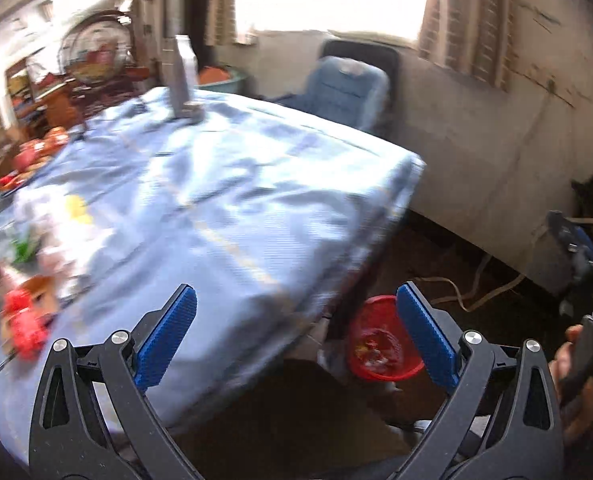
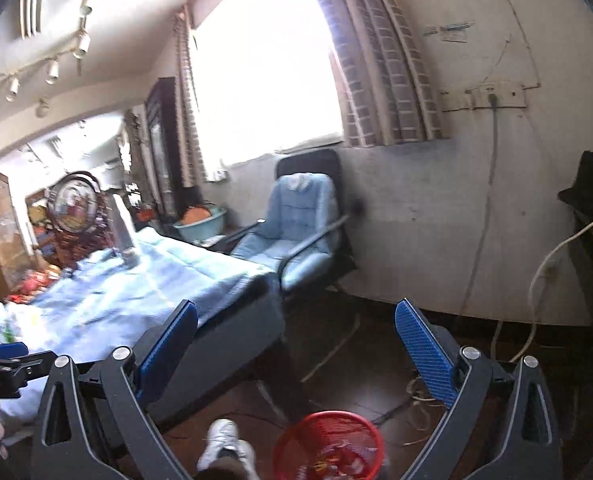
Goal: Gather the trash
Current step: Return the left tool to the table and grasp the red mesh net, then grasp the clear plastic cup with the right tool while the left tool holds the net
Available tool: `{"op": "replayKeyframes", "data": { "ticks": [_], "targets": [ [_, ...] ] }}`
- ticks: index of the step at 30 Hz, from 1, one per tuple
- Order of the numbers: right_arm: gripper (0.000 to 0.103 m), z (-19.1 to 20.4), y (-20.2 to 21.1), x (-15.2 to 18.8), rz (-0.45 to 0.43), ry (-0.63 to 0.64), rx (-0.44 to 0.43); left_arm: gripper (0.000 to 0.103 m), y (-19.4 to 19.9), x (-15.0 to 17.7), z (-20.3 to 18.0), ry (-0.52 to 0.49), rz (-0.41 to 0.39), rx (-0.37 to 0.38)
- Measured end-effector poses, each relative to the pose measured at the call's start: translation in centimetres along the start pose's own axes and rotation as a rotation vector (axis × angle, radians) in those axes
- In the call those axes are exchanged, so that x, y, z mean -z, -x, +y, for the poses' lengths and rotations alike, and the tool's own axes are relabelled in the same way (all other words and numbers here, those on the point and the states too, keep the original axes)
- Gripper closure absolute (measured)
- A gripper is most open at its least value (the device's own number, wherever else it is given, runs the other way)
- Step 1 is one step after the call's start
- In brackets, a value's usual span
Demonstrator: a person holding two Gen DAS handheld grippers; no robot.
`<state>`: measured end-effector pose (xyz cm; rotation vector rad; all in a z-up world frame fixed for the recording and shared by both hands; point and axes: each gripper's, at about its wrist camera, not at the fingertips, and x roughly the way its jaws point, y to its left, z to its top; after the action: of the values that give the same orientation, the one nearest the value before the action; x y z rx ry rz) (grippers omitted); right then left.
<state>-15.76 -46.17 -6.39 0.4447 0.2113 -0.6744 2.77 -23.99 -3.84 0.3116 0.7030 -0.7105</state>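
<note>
A red mesh bin [image 1: 380,344] with wrappers inside stands on the dark floor by the table corner; it also shows in the right wrist view [image 2: 332,446]. Red and clear wrappers [image 1: 24,316] lie on the blue tablecloth [image 1: 224,200] at the left. My left gripper [image 1: 296,308] is open and empty, over the table's near corner. My right gripper [image 2: 296,328] is open and empty, above the floor and the bin. The right gripper's body also shows at the far right of the left wrist view [image 1: 584,264].
A blue padded chair [image 2: 296,224] stands by the wall under the window. Cables [image 2: 536,288] run along the floor and wall. A grey upright stand [image 1: 182,76] is at the table's far side. A white shoe [image 2: 224,444] is near the bin.
</note>
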Motion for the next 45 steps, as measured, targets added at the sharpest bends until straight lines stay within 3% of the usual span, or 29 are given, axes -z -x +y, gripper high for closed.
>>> {"op": "replayKeyframes", "data": {
  "ticks": [4,10,16,24,27,28,29,31,37,45],
  "targets": [
    [0.006,1.2,0.9,-0.4,0.002,-0.018,-0.084,0.007,1.5,0.7,4.9,0.093,-0.026,-0.085],
    [0.006,3.5,0.9,0.0,0.043,-0.022,-0.174,0.007,3.5,2.6,16.2,0.342,-0.023,-0.217],
    [0.006,6.5,-0.1,0.8,0.091,0.053,-0.195,0.007,3.1,4.9,22.9,0.526,0.015,-0.216],
    [0.006,10.0,-1.0,1.9,0.148,0.129,-0.246,0.029,1.3,4.7,23.2,0.485,0.045,-0.201],
    [0.006,11.6,-1.4,2.0,0.172,0.137,-0.302,0.05,0.5,4.6,23.5,0.482,0.058,-0.2],
    [0.006,12.2,-1.5,1.9,0.183,0.138,-0.328,0.065,0.6,4.6,23.5,0.478,0.055,-0.206],
    [0.006,13.0,-1.7,1.9,0.193,0.143,-0.359,0.072,0.8,4.7,23.8,0.486,0.051,-0.18],
    [0.006,14.9,-2.2,1.8,0.213,0.155,-0.416,0.072,1.6,4.8,24.5,0.511,0.031,-0.134],
    [0.006,22.4,-5.2,2.1,0.319,0.236,-0.588,0.072,4.7,4.8,25.5,0.509,-0.052,-0.173],
    [0.006,31.8,-8.1,4.5,0.376,0.453,-0.62,0.072,5.5,5.4,26.9,0.525,-0.074,-0.188]
  ]
}}
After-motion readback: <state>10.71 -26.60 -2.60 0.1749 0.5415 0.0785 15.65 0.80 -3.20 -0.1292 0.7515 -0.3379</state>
